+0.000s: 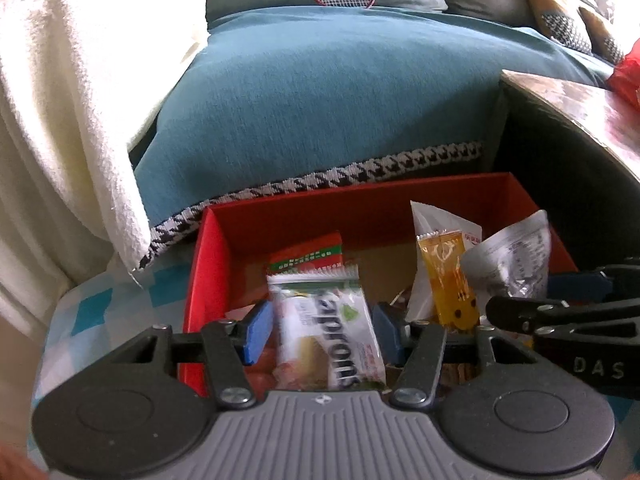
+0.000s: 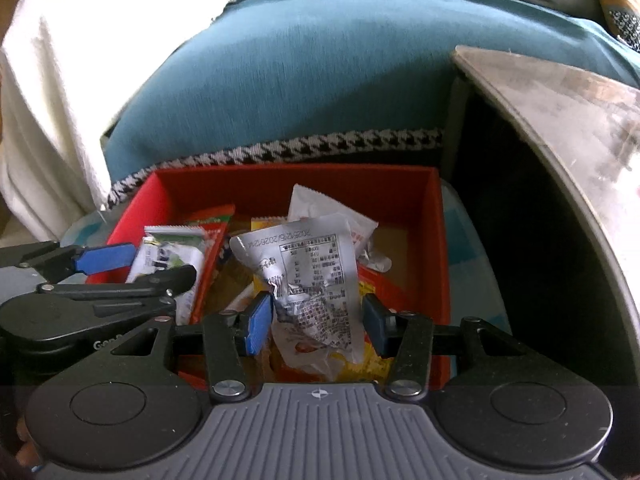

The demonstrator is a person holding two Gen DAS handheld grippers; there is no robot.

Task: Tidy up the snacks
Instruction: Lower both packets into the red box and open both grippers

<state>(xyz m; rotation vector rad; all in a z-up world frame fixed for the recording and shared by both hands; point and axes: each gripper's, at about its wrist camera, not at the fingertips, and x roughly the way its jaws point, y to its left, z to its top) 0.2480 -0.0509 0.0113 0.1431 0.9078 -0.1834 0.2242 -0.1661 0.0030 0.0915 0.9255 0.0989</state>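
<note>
Silver packet [image 2: 316,280] in red box [image 2: 436,240]

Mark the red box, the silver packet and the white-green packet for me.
red box [image 2: 280,184]: right wrist view, inner far wall.
silver packet [image 2: 316,264]: right wrist view, printed label panel.
white-green packet [image 1: 340,336]: left wrist view, lettered front.

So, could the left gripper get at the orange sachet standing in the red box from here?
Probably yes. The left gripper is open around a white and green packet, so it would need to shift right. The orange sachet stands upright and exposed, though the right gripper crowds that side of the red box.
</note>
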